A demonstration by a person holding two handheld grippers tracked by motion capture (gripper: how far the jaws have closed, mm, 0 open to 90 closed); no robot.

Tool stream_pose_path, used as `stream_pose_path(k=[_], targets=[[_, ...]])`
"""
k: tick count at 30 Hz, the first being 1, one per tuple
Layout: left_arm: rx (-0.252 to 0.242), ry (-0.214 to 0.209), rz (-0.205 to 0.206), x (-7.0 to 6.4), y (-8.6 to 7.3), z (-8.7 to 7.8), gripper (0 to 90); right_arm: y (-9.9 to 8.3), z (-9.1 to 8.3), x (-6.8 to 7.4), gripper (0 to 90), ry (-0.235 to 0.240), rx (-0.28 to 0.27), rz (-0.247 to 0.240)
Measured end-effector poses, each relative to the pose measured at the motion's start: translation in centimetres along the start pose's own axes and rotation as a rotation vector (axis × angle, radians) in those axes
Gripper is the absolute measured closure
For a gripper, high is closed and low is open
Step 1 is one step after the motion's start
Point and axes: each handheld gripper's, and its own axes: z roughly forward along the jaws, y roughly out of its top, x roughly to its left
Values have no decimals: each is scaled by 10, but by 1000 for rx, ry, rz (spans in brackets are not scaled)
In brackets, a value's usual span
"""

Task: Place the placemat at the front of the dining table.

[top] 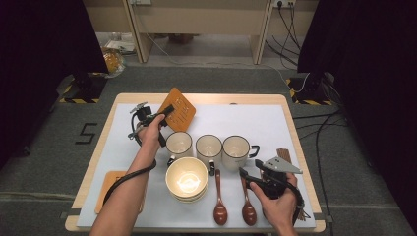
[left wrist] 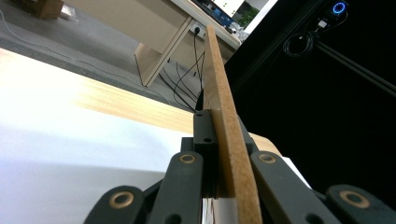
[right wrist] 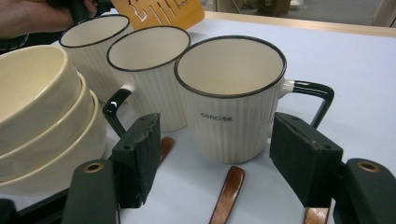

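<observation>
The left gripper point(top: 167, 114) holds a thin wooden coaster point(top: 178, 109) up off the table point(top: 255, 115). This looks like the step of setting out coasters for the cups. In the left gripper view, its two jaws are squeezed tight on the coaster's point(left wrist: 223, 121) edge, and the coaster stands on its side like a wall. In the high view it sits at about 11 o'clock from the middle of the table, just behind the three cups.

The left arm reaches forward with the wrist bent, so the gripper points toward 1 o'clock.

The right gripper point(top: 248, 176) waits low near 5 o'clock, and the hand keeps it level. In the right gripper view, its jaws are wide apart and hold nothing. They point at the nearest cup point(right wrist: 231, 93), with one jaw on each side but not touching.

Next, I think the coaster must be tipped flat and laid on a bare spot. Then a cup can go on top. The stack of bowls point(top: 187, 179) and two spoons point(top: 220, 199) lie close by, so the hands should move slowly.
</observation>
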Motion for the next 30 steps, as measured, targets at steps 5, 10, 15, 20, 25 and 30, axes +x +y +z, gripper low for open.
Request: stream_pose_path(k=[5,10,15,20,25,30], targets=[[9,3,-13,0,-3,4,861,0,1,0,342,1,2,-3],[10,4,-15,1,-2,6,861,0,1,0,342,1,2,-5],[22,8,-12,4,-4,7,861,0,1,0,342,1,6,-4],[35,13,-20,7,-8,9,860,0,1,0,341,2,7,-5],[41,20,-23,9,-11,11,859,-1,2,1,342,2,8,-5],[41,26,-26,10,-11,12,857,-1,2,1,341,2,9,-6]])
